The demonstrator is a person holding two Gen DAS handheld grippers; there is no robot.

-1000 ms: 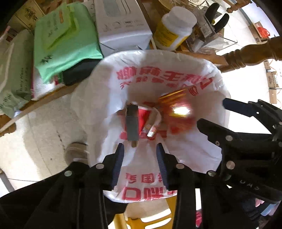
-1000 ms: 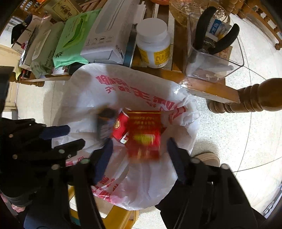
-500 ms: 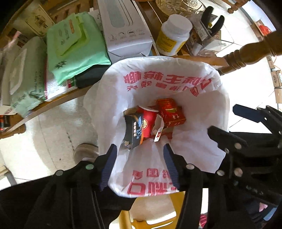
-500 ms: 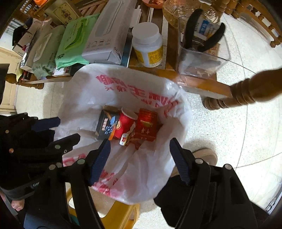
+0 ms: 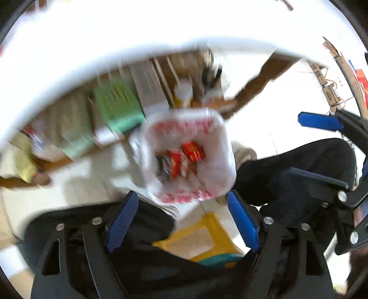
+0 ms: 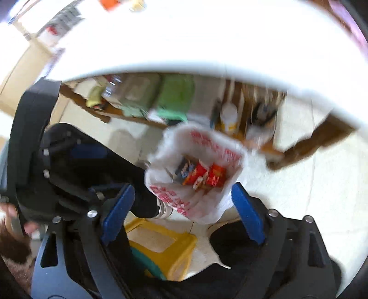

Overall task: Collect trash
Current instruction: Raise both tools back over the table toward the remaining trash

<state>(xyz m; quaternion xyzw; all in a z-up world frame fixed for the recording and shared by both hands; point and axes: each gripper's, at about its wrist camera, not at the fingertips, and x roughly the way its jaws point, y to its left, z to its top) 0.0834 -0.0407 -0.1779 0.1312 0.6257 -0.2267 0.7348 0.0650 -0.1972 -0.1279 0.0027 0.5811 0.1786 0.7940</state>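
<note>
Now both hand-held grippers sit higher, jaws just opened, above the trash bag [image 5: 184, 158]

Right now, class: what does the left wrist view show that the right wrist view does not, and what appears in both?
Only the left wrist view shows cardboard boxes at its right edge. Only the right wrist view shows something orange at the top, above the white table edge. Both show the white trash bag holding red packets and a dark box, a yellow stool, and each view's own open gripper: left gripper, right gripper.
</note>
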